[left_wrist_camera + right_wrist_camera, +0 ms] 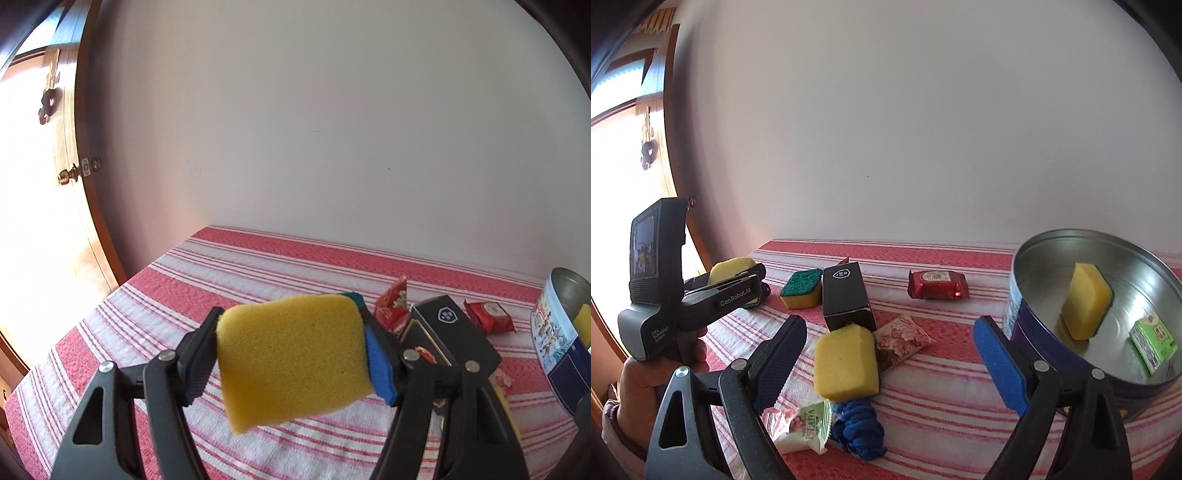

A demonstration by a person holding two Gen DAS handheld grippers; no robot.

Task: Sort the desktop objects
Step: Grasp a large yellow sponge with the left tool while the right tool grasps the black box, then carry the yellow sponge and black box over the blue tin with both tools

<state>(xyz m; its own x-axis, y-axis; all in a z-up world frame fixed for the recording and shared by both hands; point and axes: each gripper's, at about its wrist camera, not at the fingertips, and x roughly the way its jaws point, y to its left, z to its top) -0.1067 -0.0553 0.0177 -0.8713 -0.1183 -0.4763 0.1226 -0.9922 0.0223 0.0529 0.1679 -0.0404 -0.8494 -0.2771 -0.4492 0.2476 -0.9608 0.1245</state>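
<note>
Left of the tin [1027, 258], the left gripper [291, 350] fingers pinch a squishy, light sponge [291, 362] by its edges; right gripper [890, 365] gapes empty.

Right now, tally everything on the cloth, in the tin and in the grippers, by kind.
Sponges: 4 – held in the left gripper, by the black box, centre of the cloth, in the tin
Snack packets: 4 – red, pink-brown, white-green, green in the tin
Black box: 1
Blue cord bundle: 1
Tin: 1
Total: 11
</note>
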